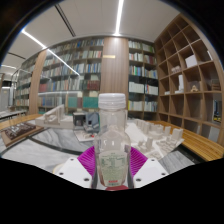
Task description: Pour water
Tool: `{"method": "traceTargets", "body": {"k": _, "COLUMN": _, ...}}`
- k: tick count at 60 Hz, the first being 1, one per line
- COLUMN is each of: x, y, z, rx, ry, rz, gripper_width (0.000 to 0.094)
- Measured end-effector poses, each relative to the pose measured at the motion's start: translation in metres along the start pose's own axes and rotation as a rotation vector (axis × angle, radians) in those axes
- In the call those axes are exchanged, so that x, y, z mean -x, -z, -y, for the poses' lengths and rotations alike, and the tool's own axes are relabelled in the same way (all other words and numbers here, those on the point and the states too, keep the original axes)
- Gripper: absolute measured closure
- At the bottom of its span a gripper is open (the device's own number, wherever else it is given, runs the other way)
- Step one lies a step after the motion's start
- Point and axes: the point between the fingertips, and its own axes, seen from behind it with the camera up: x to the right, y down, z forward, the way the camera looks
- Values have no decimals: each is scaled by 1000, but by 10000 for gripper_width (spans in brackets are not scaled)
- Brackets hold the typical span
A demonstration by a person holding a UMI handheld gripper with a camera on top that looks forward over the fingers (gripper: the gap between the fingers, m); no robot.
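- The gripper [112, 168] sits at the bottom centre of the frame, its two white fingers reaching forward, each with a magenta pad [88, 158] on the inner face.
- The fingers are narrowed around a clear plastic bottle [112, 140], and both pads press against its sides, so the gripper is holding it.
- The bottle stands upright in the middle of the frame, rising from between the fingers to about mid-height of the picture.
- A white screw cap [112, 101] closes the top of the bottle.
- Whether there is water inside cannot be told; the body looks pale and see-through.
- Behind the bottle, across the middle of the frame, runs a wooden table [195, 146], with white objects [150, 140] on it to the right of the bottle; what they are cannot be made out.
- On the left side of the frame, a little below centre, another table surface [22, 132] carries some small clutter.
- Tall bookshelves [70, 72] filled with books cover the far wall in the upper left and centre.
- On the upper right, a wooden shelving unit [192, 70] with open square compartments curves toward the viewer, some compartments holding a few items.
- Long strip lights [119, 15] run across the ceiling at the top of the frame.
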Motion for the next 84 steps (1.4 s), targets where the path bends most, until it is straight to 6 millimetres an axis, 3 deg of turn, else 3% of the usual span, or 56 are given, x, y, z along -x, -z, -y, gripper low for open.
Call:
{"method": "traceTargets", "body": {"k": 4, "x": -8, "y": -14, "z": -48, "rx": 79, "ry": 0, "rz": -10, "gripper_width": 527}}
{"method": "traceTargets", "body": {"k": 11, "x": -21, "y": -14, "z": -121, "rx": 178, "ry": -25, "rz": -15, "gripper_width": 504}}
{"method": "traceTargets", "body": {"k": 12, "x": -18, "y": -18, "z": -107, "rx": 109, "ry": -29, "rz": -13, "gripper_width": 520}}
{"method": "traceTargets", "body": {"k": 13, "x": -16, "y": -24, "z": -109, "rx": 129, "ry": -28, "rz": -13, "gripper_width": 522}}
{"method": "traceTargets", "body": {"k": 15, "x": -18, "y": -13, "z": -107, "rx": 105, "ry": -24, "rz": -10, "gripper_width": 523}}
{"method": "traceTargets", "body": {"k": 19, "x": -17, "y": -13, "z": -110, "rx": 123, "ry": -15, "rz": -16, "gripper_width": 512}}
{"method": "traceTargets", "body": {"k": 22, "x": -17, "y": -21, "z": -109, "rx": 125, "ry": -23, "rz": -20, "gripper_width": 458}}
{"method": "traceTargets", "body": {"k": 26, "x": -19, "y": -15, "z": -111, "rx": 156, "ry": -49, "rz": -21, "gripper_width": 384}}
{"method": "traceTargets", "body": {"k": 28, "x": -22, "y": -11, "z": -116, "rx": 193, "ry": -57, "rz": -28, "gripper_width": 292}}
{"method": "traceTargets", "body": {"k": 31, "x": -25, "y": -6, "z": -115, "rx": 221, "ry": -73, "rz": -46, "gripper_width": 67}}
{"method": "traceTargets", "body": {"k": 32, "x": -25, "y": -6, "z": -113, "rx": 222, "ry": -76, "rz": -53, "gripper_width": 63}}
{"method": "traceTargets", "body": {"k": 34, "x": -27, "y": 5, "z": -108, "rx": 223, "ry": -77, "rz": -72, "gripper_width": 101}}
{"method": "traceTargets", "body": {"k": 41, "x": -26, "y": 42, "z": -84, "rx": 242, "ry": -41, "rz": -104, "gripper_width": 84}}
{"method": "traceTargets", "body": {"k": 45, "x": -14, "y": 73, "z": -70, "rx": 247, "ry": -34, "rz": -114, "gripper_width": 81}}
{"method": "traceTargets", "body": {"k": 66, "x": 56, "y": 271, "z": -22, "rx": 326, "ry": -67, "rz": -138, "gripper_width": 76}}
{"method": "traceTargets", "body": {"k": 76, "x": 75, "y": 334, "z": -5, "rx": 312, "ry": -80, "rz": -160, "gripper_width": 76}}
{"method": "traceTargets", "body": {"k": 84, "x": 81, "y": 362, "z": 3, "rx": 303, "ry": -61, "rz": -177, "gripper_width": 76}}
